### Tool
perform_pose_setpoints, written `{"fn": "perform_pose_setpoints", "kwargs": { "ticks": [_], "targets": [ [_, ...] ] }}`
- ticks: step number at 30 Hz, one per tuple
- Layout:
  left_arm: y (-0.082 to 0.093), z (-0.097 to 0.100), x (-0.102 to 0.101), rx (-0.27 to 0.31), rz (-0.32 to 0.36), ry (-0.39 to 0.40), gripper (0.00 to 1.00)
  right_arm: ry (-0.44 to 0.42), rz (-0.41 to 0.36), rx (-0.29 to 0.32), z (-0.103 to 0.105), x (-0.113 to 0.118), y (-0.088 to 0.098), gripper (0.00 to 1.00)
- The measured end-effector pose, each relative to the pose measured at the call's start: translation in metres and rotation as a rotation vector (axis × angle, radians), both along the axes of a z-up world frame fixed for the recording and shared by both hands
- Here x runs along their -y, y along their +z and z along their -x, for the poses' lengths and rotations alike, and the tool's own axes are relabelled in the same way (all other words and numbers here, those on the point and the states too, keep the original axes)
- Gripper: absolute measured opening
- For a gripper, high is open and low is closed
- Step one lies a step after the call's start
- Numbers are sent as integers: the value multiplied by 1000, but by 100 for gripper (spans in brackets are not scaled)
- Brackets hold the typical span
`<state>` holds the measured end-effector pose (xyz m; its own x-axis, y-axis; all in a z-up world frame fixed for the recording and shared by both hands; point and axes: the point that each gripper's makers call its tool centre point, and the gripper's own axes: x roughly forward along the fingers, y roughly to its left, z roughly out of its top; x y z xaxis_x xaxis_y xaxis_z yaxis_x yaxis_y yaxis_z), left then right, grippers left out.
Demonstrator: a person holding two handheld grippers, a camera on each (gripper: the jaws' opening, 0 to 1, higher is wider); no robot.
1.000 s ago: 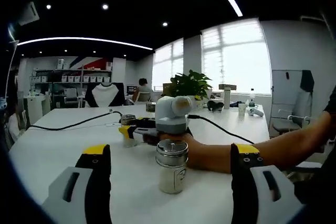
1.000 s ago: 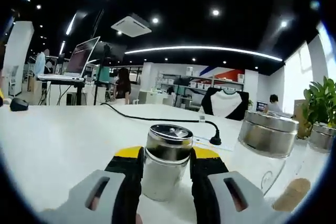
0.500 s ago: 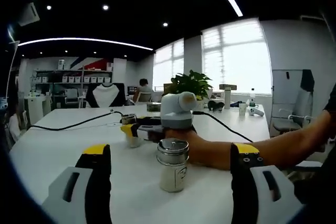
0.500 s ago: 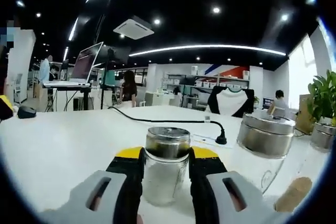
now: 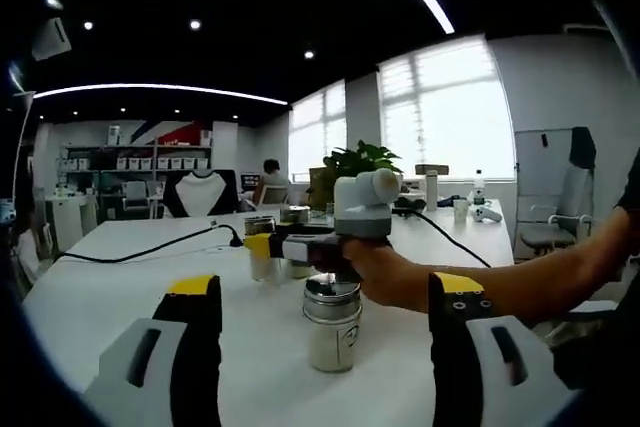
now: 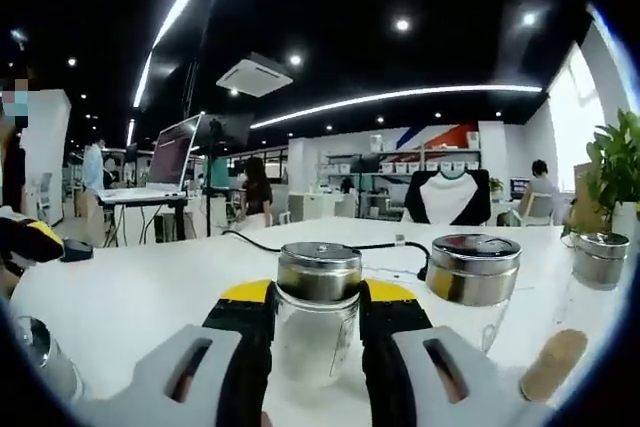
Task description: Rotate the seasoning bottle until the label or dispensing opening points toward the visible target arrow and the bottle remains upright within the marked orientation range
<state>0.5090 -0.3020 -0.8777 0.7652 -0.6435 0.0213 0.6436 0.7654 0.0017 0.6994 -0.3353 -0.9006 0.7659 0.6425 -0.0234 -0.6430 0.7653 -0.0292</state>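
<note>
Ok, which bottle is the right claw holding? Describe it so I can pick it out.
On the white table, look between the right claw's yellow-tipped fingers. The held seasoning bottle is a clear glass jar with a metal lid, standing upright. Its neighbour jar stands free to the right in the right gripper view, ungripped.

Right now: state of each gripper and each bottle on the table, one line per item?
right gripper: shut on the seasoning bottle.
seasoning bottle: upright, metal lid on, held between the jaws.
left gripper: open, jaws wide apart, nothing held.
second bottle: upright on the white table, lid on, untouched.
third bottle: upright beside the held one, lid on.
</note>
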Motion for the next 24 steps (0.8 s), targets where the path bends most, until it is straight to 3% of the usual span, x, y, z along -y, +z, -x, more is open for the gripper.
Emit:
{"fn": "perform_pose_setpoints", "kwargs": {
  "ticks": [5,8,11,15,24],
  "targets": [
    [4,3,0,37,-15,1,88,10,-29,-15,6,5,5,30],
    [16,4,-5,124,-20,38,80,32,-15,6,19,6,11,30],
    [16,5,-3,151,-78,48,79,38,-11,29,31,11,19,30],
    [29,11,1,253,-91,42,76,73,-21,50,49,13,29,30],
    [36,17,7,320,-89,25,64,134,-4,95,91,13,39,30]
  ]
}}
